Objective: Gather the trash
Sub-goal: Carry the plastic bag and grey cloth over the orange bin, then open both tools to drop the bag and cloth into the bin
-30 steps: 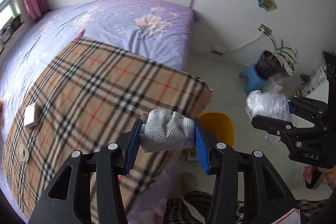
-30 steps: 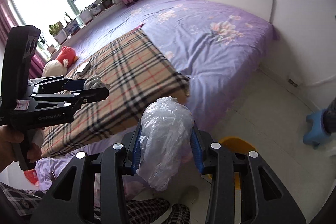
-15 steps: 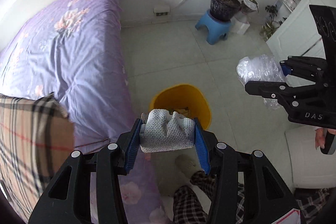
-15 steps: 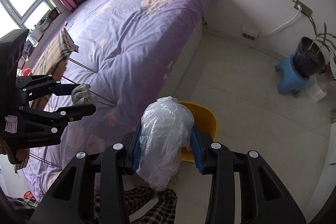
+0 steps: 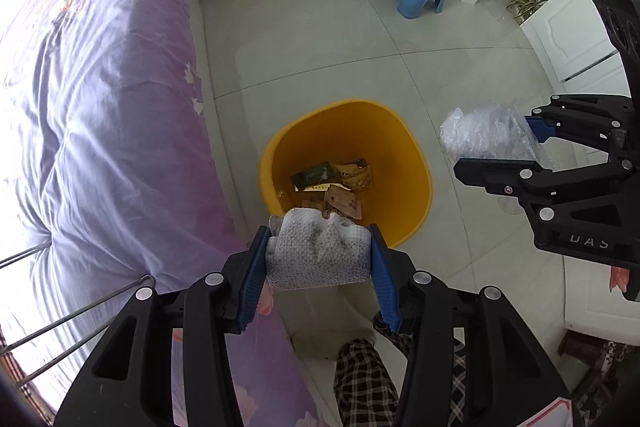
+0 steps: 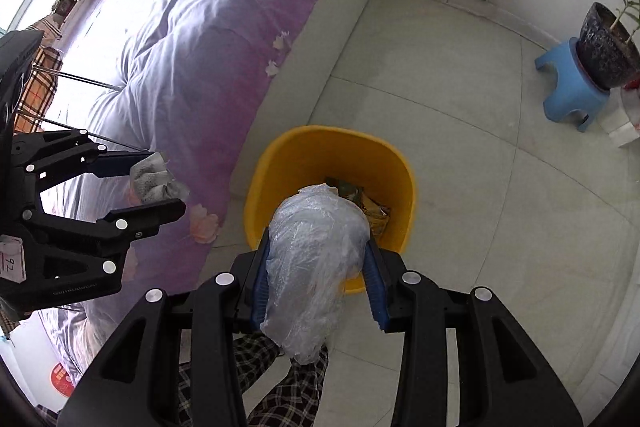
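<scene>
Two grippers point down at the yellow bin (image 5: 416, 155) in mid frame: left gripper (image 5: 318, 259) squeezes a crumpled tissue (image 5: 316, 251), right gripper (image 6: 316, 279) squeezes a plastic bag (image 6: 312, 267), ready to drop.

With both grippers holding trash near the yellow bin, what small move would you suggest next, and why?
Probably carry the left gripper slightly forward over the yellow bin before releasing: its crumpled tissue sits over the near rim, and the right gripper holds its plastic bag there too.
</scene>
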